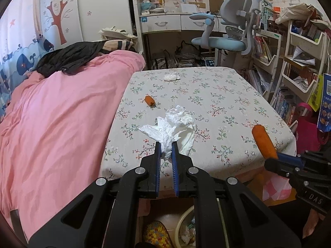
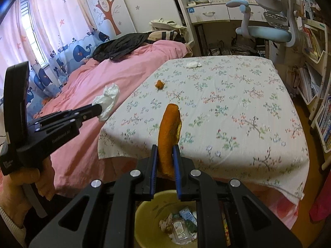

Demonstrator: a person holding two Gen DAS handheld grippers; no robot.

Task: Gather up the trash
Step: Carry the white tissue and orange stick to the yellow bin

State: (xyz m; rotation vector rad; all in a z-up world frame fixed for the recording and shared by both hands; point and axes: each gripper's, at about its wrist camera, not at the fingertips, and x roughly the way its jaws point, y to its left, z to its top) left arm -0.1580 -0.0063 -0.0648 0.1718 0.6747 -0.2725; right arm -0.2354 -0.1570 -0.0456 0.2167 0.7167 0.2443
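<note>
Two pieces are lifted off the bench (image 1: 227, 95): my left hand-held gripper (image 1: 166, 152) clamps a tissue (image 1: 175, 124), my right (image 2: 165, 155) a peel (image 2: 168, 128), so next both must release above the bin (image 2: 144, 212).

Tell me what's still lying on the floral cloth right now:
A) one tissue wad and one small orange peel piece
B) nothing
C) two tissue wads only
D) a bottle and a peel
A: a tissue wad lies near the cloth's far edge and a small peel piece nearer; the other tissue is in the left gripper and the long peel in the right gripper.
</note>
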